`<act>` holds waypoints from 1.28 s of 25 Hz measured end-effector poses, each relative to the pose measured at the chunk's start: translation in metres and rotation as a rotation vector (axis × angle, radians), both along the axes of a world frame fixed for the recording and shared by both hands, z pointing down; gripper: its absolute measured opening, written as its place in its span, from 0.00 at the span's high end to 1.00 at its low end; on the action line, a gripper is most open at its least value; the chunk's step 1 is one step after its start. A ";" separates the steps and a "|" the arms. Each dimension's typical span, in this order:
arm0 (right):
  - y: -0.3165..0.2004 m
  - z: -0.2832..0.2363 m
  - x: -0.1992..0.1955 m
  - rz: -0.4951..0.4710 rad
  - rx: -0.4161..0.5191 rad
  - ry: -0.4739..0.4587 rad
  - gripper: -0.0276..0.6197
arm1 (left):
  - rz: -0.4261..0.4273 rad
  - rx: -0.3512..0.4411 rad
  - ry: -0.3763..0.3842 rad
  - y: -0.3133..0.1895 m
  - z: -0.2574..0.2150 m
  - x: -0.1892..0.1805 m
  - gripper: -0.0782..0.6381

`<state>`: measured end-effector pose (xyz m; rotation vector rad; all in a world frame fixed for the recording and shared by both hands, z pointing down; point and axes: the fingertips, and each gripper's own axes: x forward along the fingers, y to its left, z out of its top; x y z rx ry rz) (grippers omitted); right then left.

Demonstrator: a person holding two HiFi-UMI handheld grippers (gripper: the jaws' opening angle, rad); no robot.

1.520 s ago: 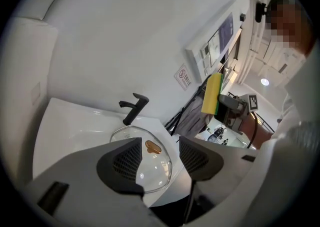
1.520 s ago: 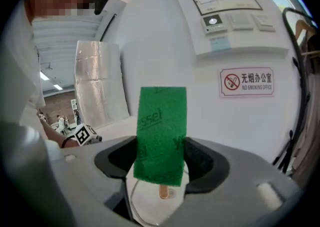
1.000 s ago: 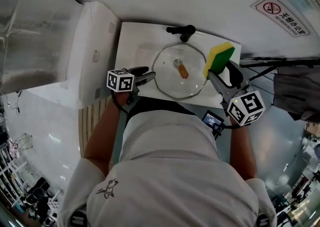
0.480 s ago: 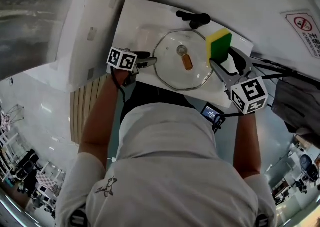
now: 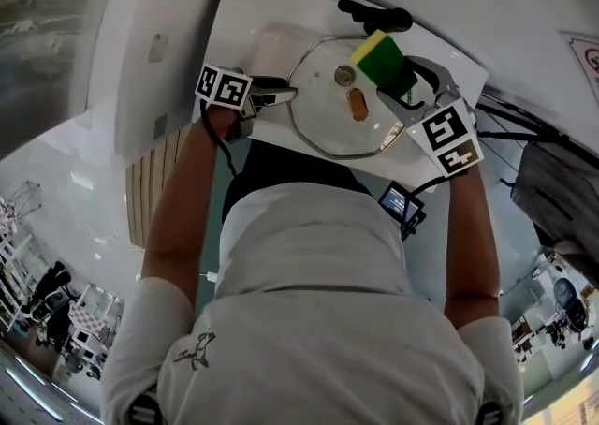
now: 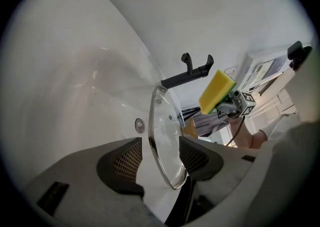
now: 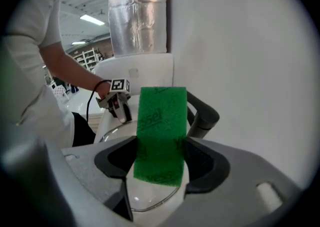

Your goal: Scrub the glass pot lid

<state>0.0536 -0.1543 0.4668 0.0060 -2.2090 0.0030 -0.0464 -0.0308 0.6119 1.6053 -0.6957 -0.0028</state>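
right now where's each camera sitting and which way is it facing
Head view: on the person's head, looking steeply down at the white sink; white shirt and both forearms show.
Left gripper view: on the left gripper, looking along its jaws, shut on the clear glass pot lid.
Right gripper view: on the right gripper, looking along jaws clamping the yellow-and-green sponge.
Shared: each gripper view shows the other gripper.

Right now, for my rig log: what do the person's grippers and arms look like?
The left gripper and right gripper have grey bodies and dark jaws; the left's pads show a mesh pattern. Each carries a white cube with black square markers. A black cable trails from the left one. The shirt is white and short-sleeved.
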 end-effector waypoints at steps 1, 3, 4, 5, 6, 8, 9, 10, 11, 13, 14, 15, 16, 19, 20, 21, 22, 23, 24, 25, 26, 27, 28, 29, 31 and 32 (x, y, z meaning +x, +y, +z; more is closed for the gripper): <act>0.001 0.009 -0.001 -0.026 0.006 0.031 0.50 | 0.003 -0.001 0.008 -0.001 0.001 0.001 0.57; 0.005 0.024 -0.006 -0.084 0.012 0.082 0.50 | 0.011 -0.001 0.023 -0.004 0.004 0.003 0.57; 0.007 0.031 -0.010 -0.114 0.012 0.104 0.50 | 0.015 0.000 0.030 -0.004 0.005 0.003 0.57; 0.009 0.038 -0.014 -0.141 0.010 0.125 0.50 | 0.018 0.002 0.035 -0.005 0.006 0.004 0.57; 0.010 0.044 -0.017 -0.163 0.008 0.143 0.50 | 0.023 0.006 0.039 -0.005 0.007 0.004 0.57; 0.014 0.058 -0.024 -0.203 -0.002 0.175 0.51 | 0.030 0.019 0.044 -0.006 0.008 0.006 0.57; 0.016 0.065 -0.027 -0.222 -0.008 0.193 0.50 | 0.030 0.028 0.041 -0.008 0.009 0.005 0.58; 0.019 0.073 -0.029 -0.242 -0.015 0.210 0.51 | 0.027 0.037 0.033 -0.010 0.011 0.003 0.58; 0.023 0.081 -0.032 -0.262 -0.023 0.227 0.51 | 0.023 0.044 0.024 -0.011 0.012 0.001 0.60; 0.029 0.095 -0.038 -0.300 -0.033 0.257 0.50 | 0.018 0.050 0.013 -0.012 0.014 -0.001 0.65; 0.031 0.100 -0.042 -0.318 -0.033 0.271 0.50 | 0.016 0.052 0.011 -0.012 0.014 -0.001 0.68; 0.034 0.104 -0.046 -0.336 -0.030 0.284 0.50 | 0.014 0.054 0.014 -0.013 0.013 -0.001 0.71; 0.036 0.107 -0.049 -0.357 -0.025 0.298 0.50 | 0.009 0.055 0.019 -0.013 0.013 -0.001 0.73; 0.043 0.115 -0.061 -0.432 0.005 0.332 0.50 | -0.005 0.056 0.034 -0.014 0.013 -0.002 0.73; 0.045 0.117 -0.065 -0.457 0.016 0.341 0.50 | -0.009 0.057 0.037 -0.015 0.013 -0.003 0.74; 0.047 0.118 -0.068 -0.479 0.026 0.348 0.50 | -0.014 0.060 0.041 -0.016 0.013 -0.004 0.74; 0.049 0.118 -0.072 -0.494 0.033 0.350 0.50 | -0.022 0.064 0.045 -0.017 0.012 -0.005 0.74; 0.050 0.117 -0.076 -0.505 0.036 0.348 0.50 | -0.033 0.068 0.051 -0.019 0.011 -0.006 0.74; 0.052 0.116 -0.081 -0.513 0.037 0.344 0.50 | -0.043 0.071 0.059 -0.021 0.009 -0.007 0.75; 0.056 0.116 -0.085 -0.519 0.034 0.339 0.50 | -0.051 0.072 0.065 -0.022 0.009 -0.008 0.75; 0.059 0.117 -0.089 -0.527 0.031 0.337 0.50 | -0.054 0.071 0.068 -0.023 0.009 -0.008 0.75; 0.063 0.118 -0.092 -0.535 0.029 0.337 0.50 | -0.053 0.069 0.067 -0.023 0.010 -0.009 0.75; 0.067 0.120 -0.094 -0.543 0.029 0.339 0.50 | -0.051 0.067 0.065 -0.023 0.012 -0.009 0.75; 0.070 0.123 -0.095 -0.548 0.029 0.341 0.50 | -0.050 0.066 0.064 -0.022 0.012 -0.009 0.75; 0.072 0.126 -0.095 -0.544 0.023 0.346 0.50 | -0.044 0.060 0.063 -0.022 0.013 -0.007 0.75; 0.071 0.127 -0.095 -0.535 0.015 0.347 0.50 | -0.041 0.058 0.062 -0.021 0.014 -0.007 0.75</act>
